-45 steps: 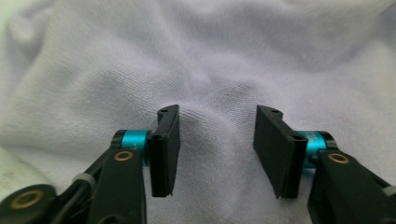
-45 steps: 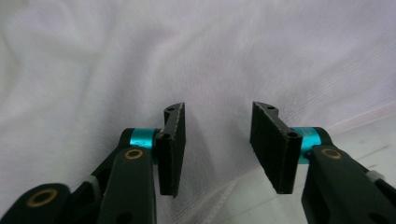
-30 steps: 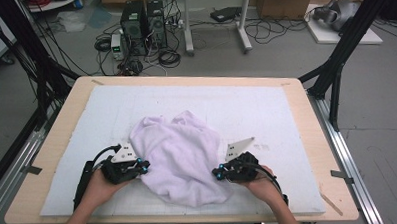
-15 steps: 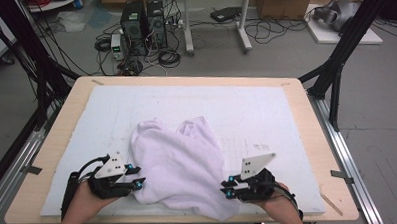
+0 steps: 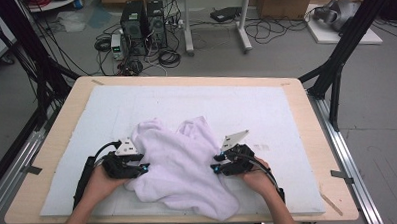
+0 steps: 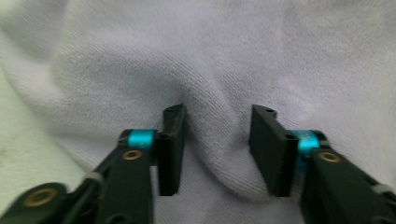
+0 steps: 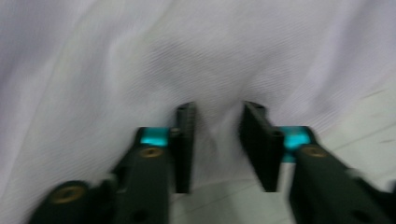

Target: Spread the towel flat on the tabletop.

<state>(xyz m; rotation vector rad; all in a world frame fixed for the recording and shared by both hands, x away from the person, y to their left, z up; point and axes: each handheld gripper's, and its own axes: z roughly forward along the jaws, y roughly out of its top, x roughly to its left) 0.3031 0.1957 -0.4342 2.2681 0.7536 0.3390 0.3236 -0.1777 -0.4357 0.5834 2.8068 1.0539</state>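
Note:
A crumpled white towel (image 5: 183, 172) lies on the near half of the white mat (image 5: 266, 109). My left gripper (image 5: 142, 168) is at the towel's left edge and my right gripper (image 5: 216, 169) at its right side, both pointing inward. In the left gripper view a thick fold of towel (image 6: 219, 70) bulges between the parted jaws of the left gripper (image 6: 217, 144); they opened and have just been closing, with a gap still showing beside one pad. The right gripper (image 7: 217, 140) has just been opening; towel (image 7: 140, 56) creases between its tips, unpinched.
The mat covers a wooden table (image 5: 306, 93) with metal rails along both sides. Black frame poles (image 5: 344, 42) stand at the far corners. Computers (image 5: 143, 19) and cables sit on the floor beyond. Bare mat lies behind and to the right of the towel.
Both hands drew the towel toward the near edge, then moved forward again along its sides. Both grippers let go of the edges they held, and their jaws now stand parted around new folds.

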